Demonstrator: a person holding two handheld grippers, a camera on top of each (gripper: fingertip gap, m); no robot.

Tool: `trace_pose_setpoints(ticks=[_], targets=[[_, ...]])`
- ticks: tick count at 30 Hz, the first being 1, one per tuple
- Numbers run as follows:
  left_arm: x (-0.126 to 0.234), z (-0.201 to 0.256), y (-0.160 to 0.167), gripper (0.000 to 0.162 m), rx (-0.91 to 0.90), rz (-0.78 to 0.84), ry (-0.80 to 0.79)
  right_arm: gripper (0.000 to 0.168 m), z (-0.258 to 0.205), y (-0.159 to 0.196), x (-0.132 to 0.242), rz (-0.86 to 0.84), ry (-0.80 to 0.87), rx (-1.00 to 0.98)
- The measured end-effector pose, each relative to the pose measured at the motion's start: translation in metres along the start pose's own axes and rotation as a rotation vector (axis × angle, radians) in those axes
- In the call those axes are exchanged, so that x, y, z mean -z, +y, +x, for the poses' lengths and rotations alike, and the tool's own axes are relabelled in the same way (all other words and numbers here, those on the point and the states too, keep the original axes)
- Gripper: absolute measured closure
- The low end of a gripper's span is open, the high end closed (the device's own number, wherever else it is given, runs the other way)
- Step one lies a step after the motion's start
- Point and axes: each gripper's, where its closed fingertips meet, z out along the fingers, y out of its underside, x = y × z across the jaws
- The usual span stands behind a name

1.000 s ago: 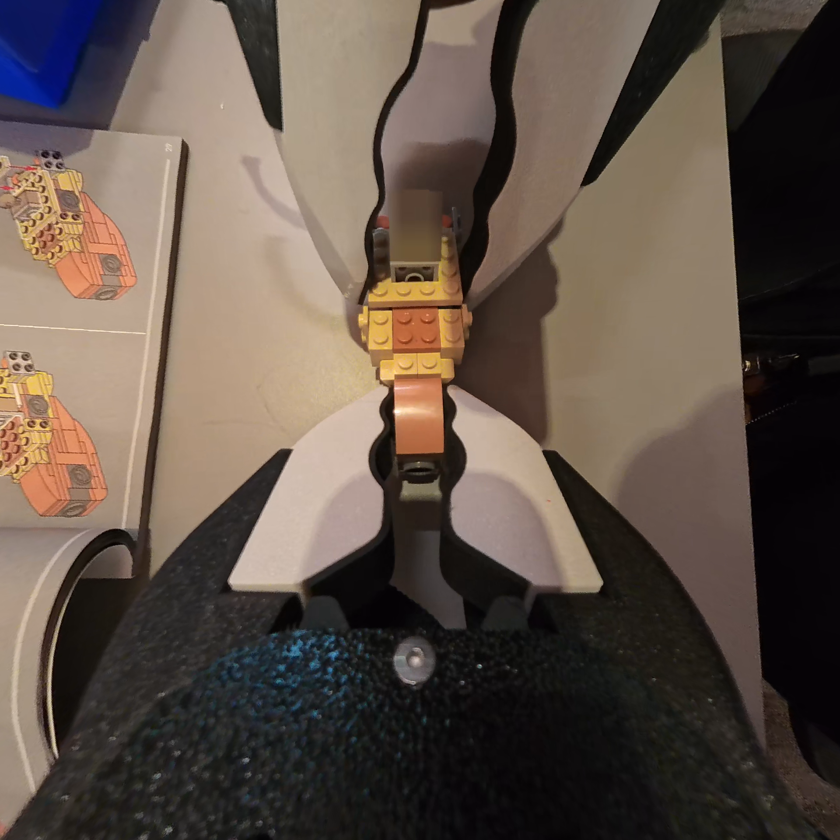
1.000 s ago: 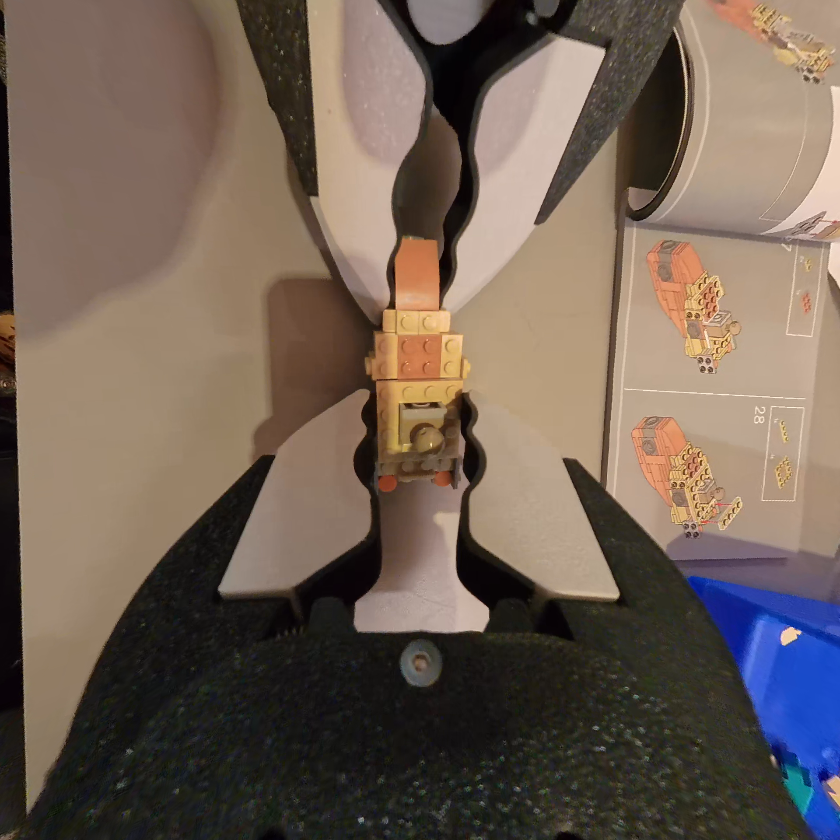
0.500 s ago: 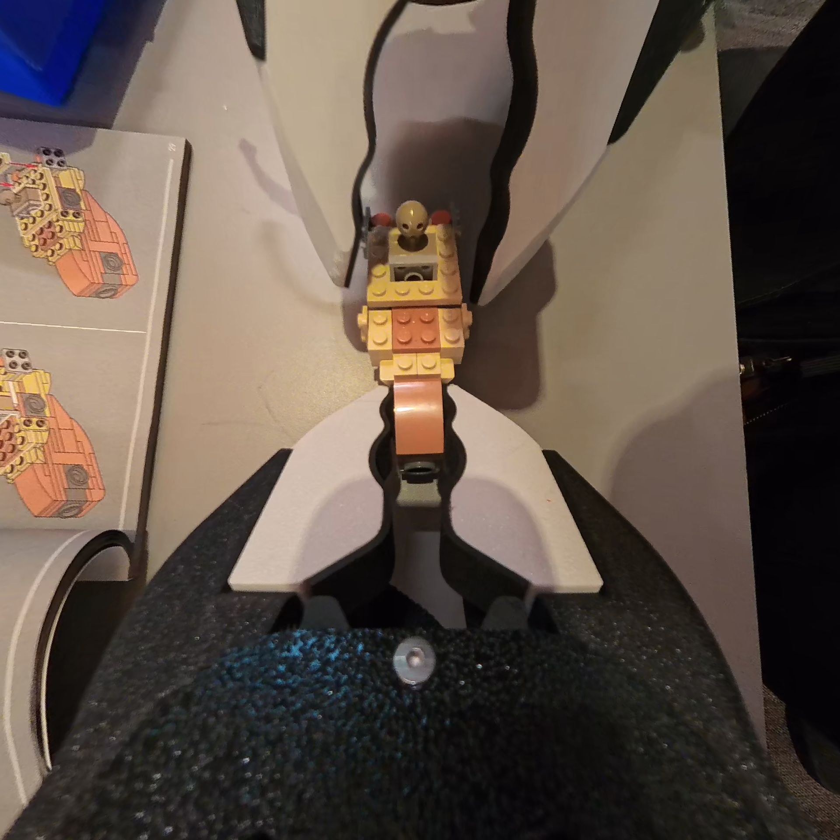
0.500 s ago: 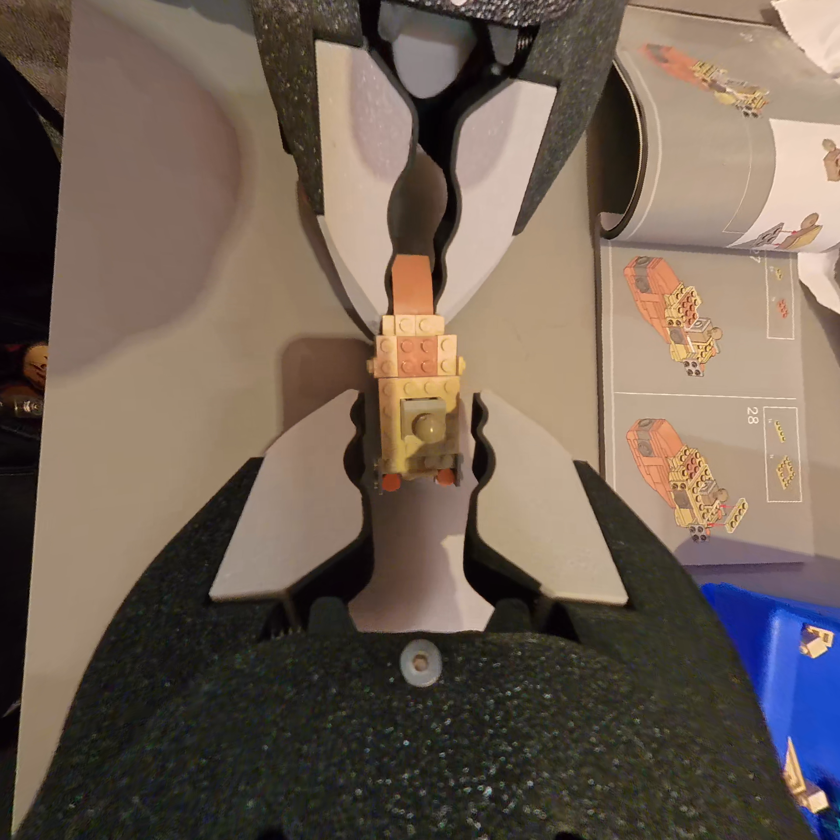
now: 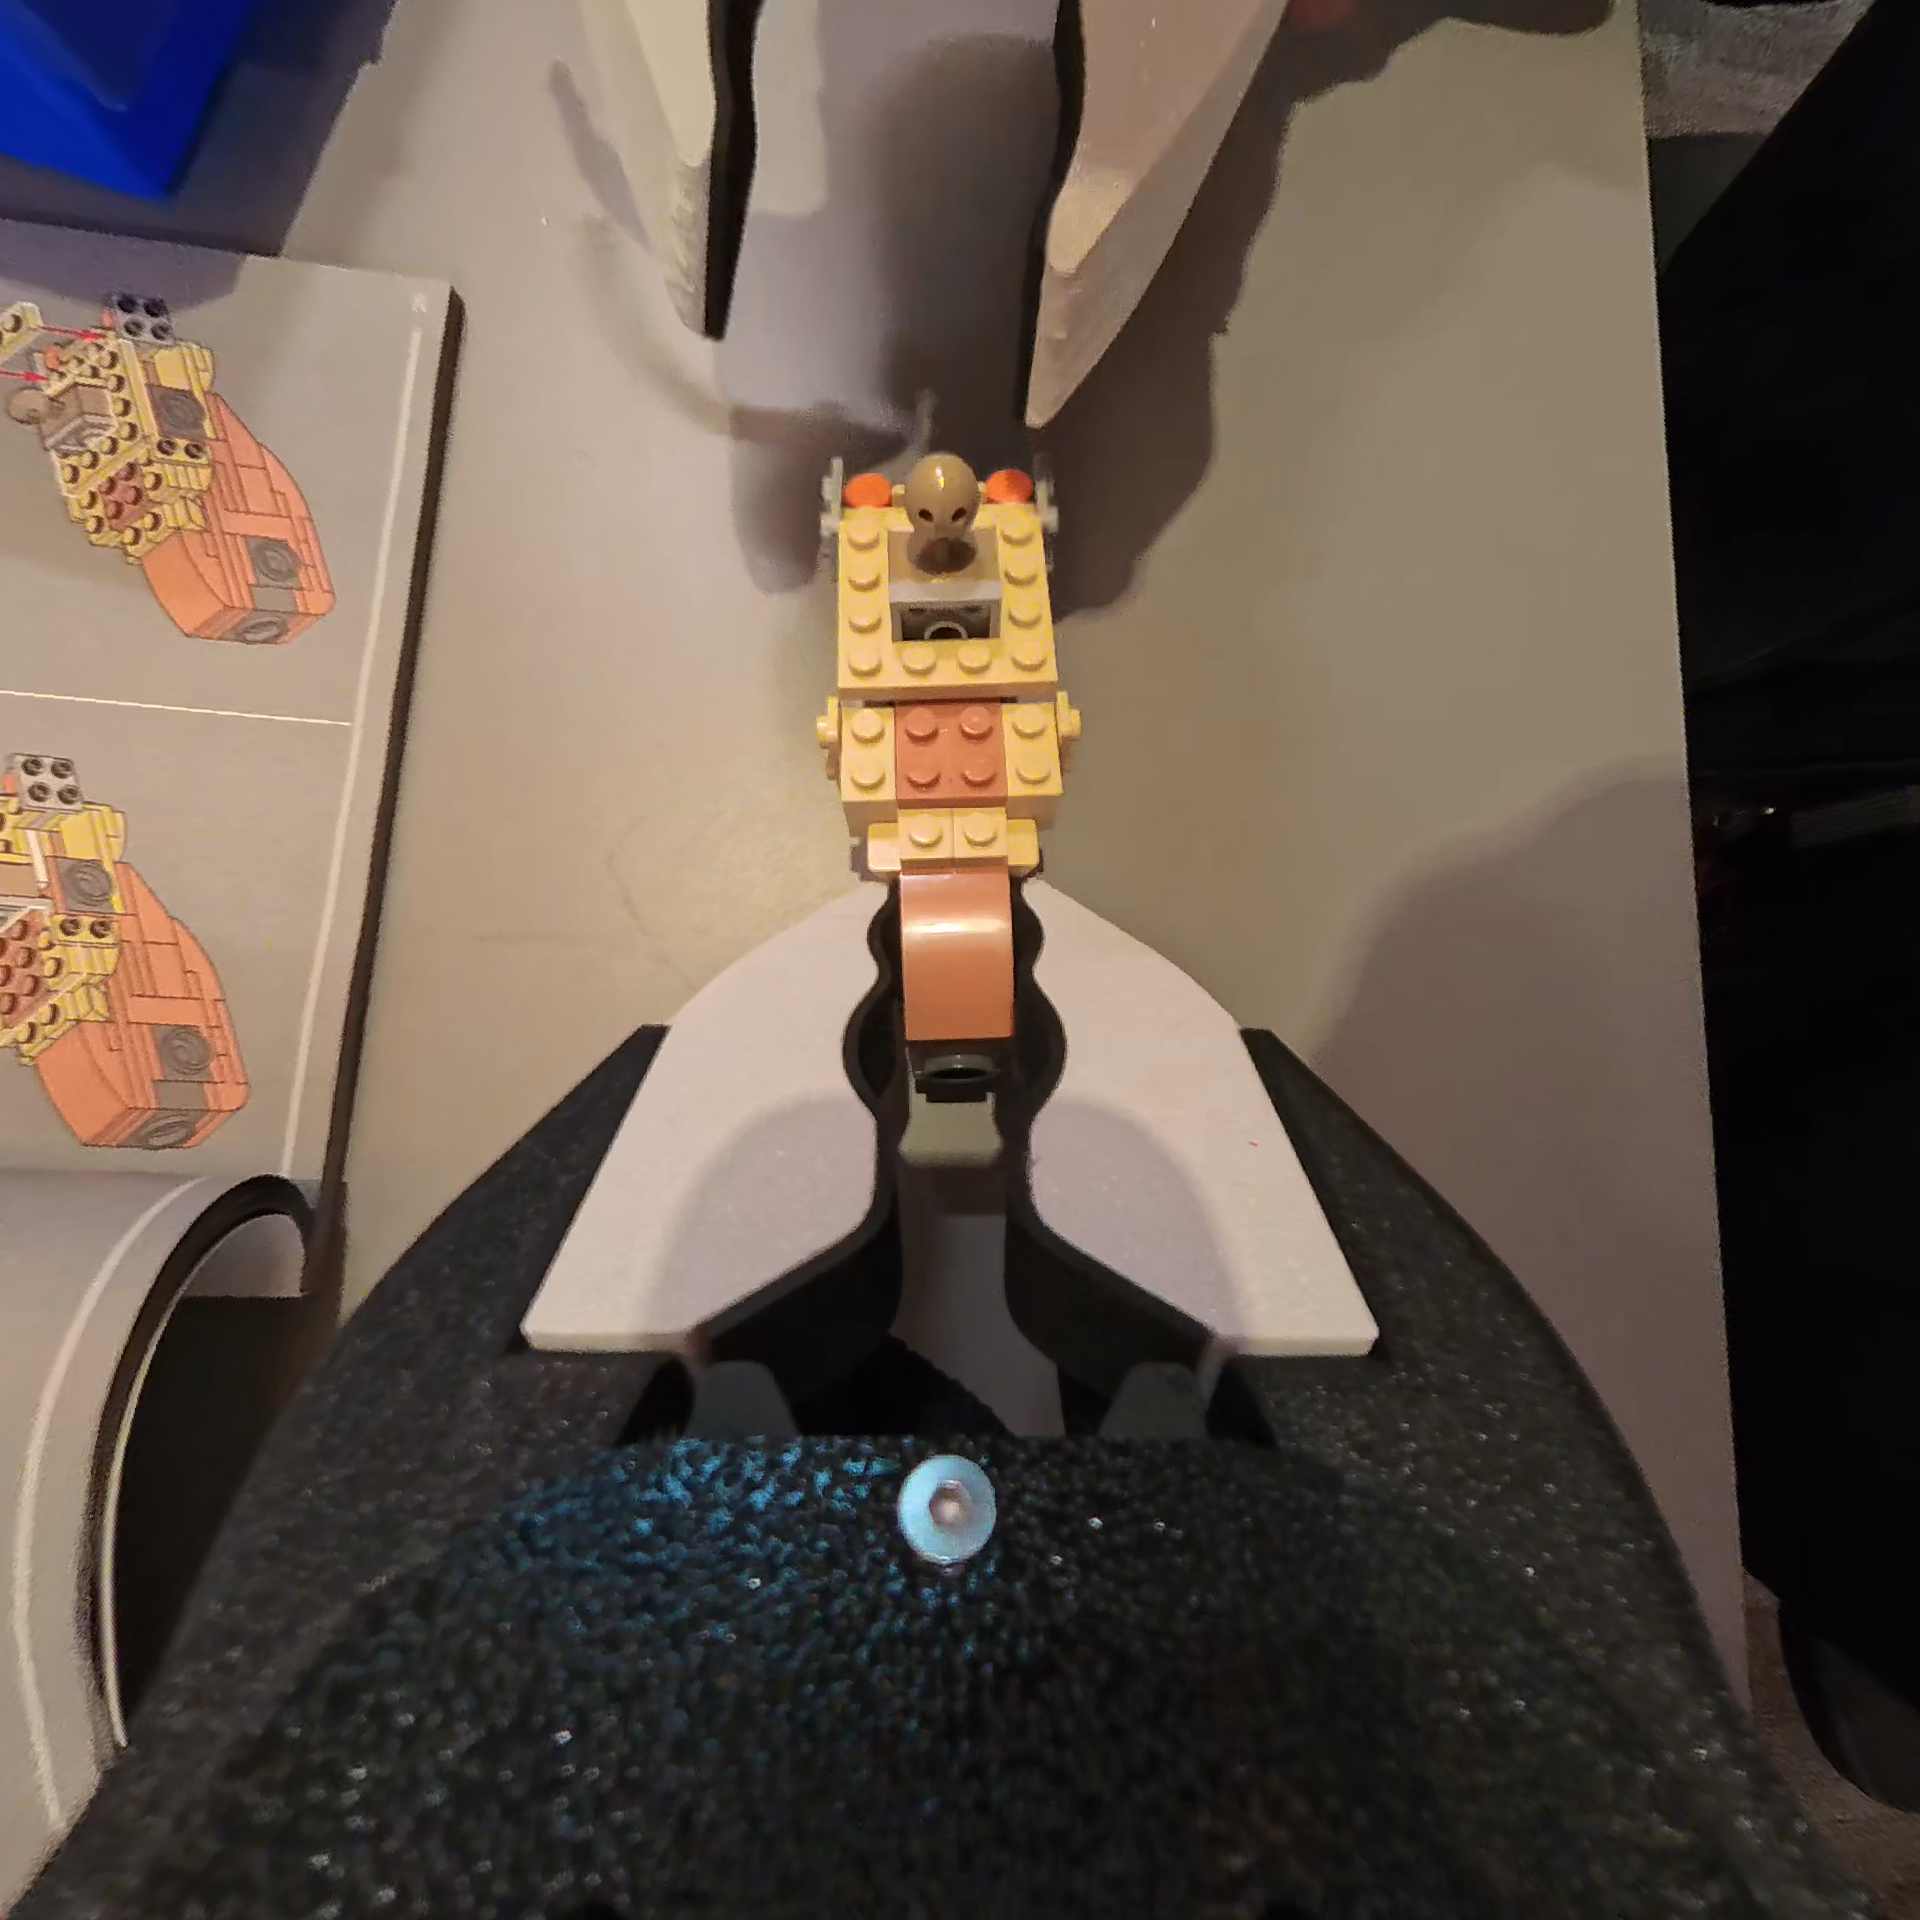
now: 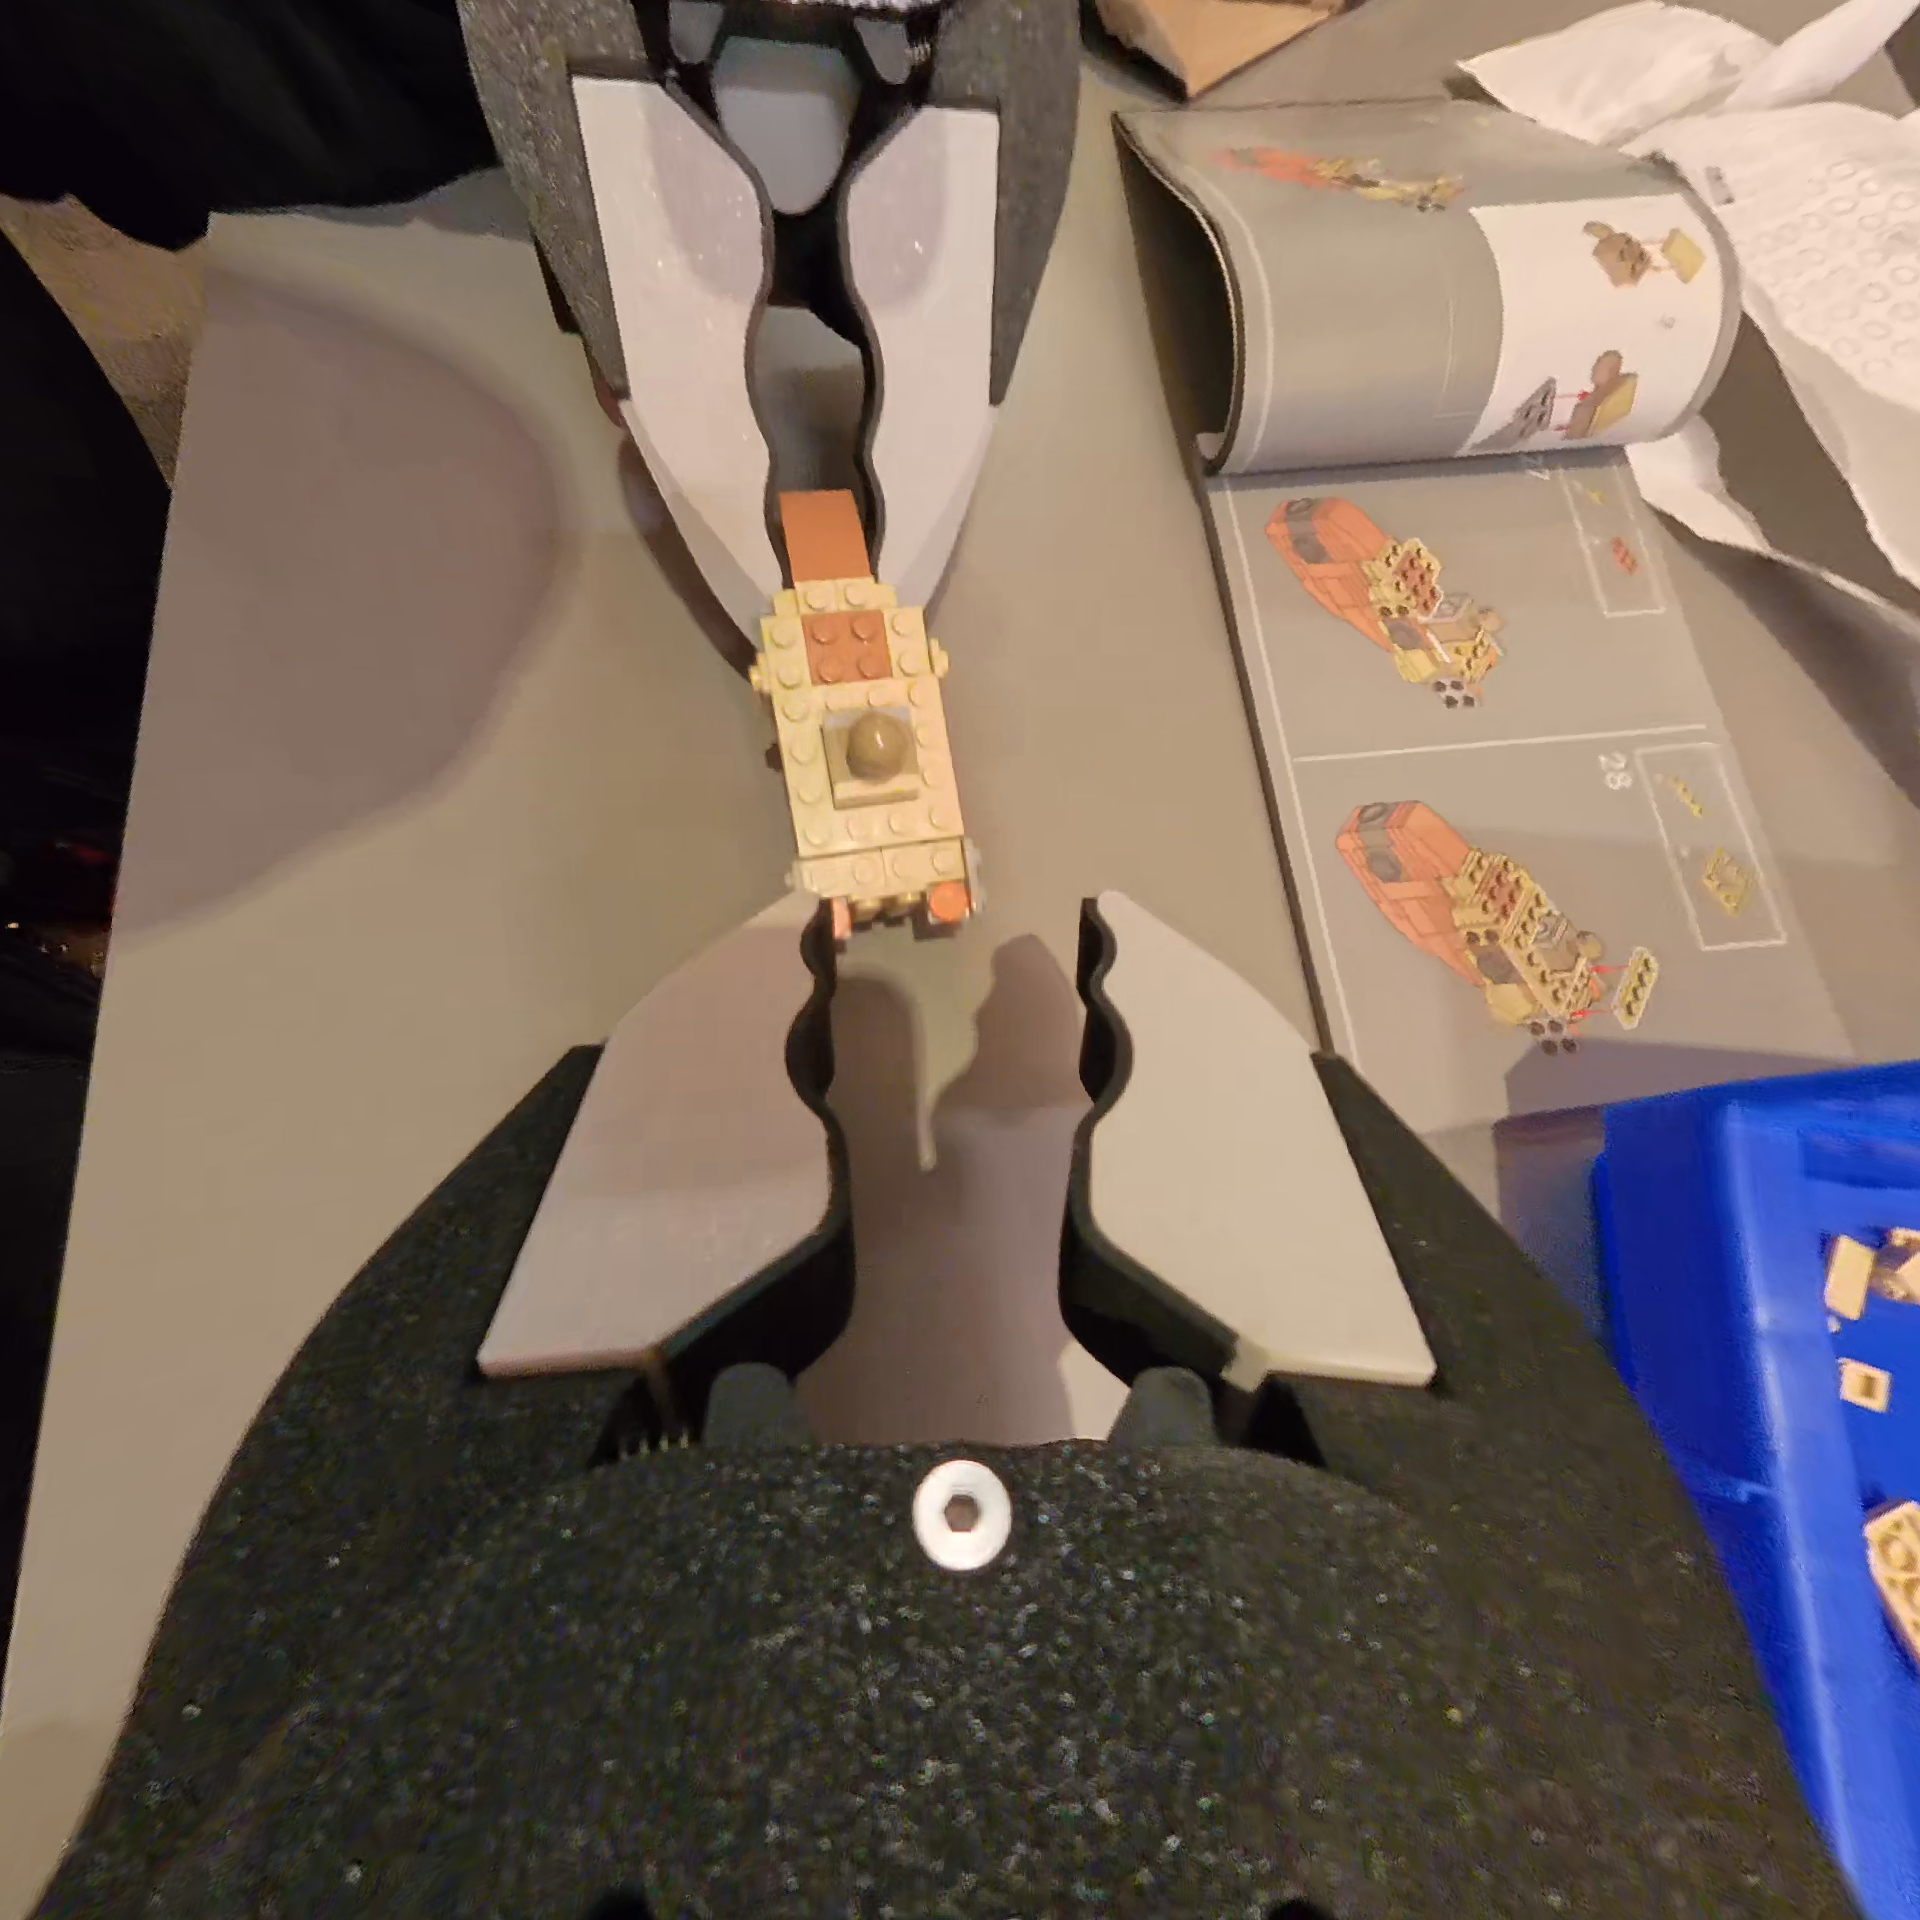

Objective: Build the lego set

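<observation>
Grey tabletop (image 6: 395, 1039) under warm light with soft shadows; dark, unlit surroundings (image 5: 1808, 727) beyond its edges; a strip of carpeted floor (image 6: 135, 312) at the far corner.

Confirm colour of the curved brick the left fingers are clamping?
Brown curved brick, clearest in the left wrist view.

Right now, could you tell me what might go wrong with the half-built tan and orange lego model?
1. The left hand-held gripper pinches the tan and orange lego model only by its orange curved tail, so it could pivot or snap off.
2. The open right hand-held gripper sits close; a bump might dislodge the round olive head.
</observation>
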Motion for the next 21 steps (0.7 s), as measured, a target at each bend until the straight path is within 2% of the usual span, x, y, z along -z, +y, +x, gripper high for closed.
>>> trace_pose_setpoints(ticks=[10, 21], targets=[[0.001, -0.002, 0.001, 0.144, 0.022, 0.013, 0.011, 0.12, -0.006, 0.025, -0.013, 0.005, -0.017, -0.078], [0.001, -0.002, 0.001, 0.144, 0.032, 0.02, -0.003, 0.128, -0.016, 0.021, -0.027, 0.006, -0.037, -0.063]])
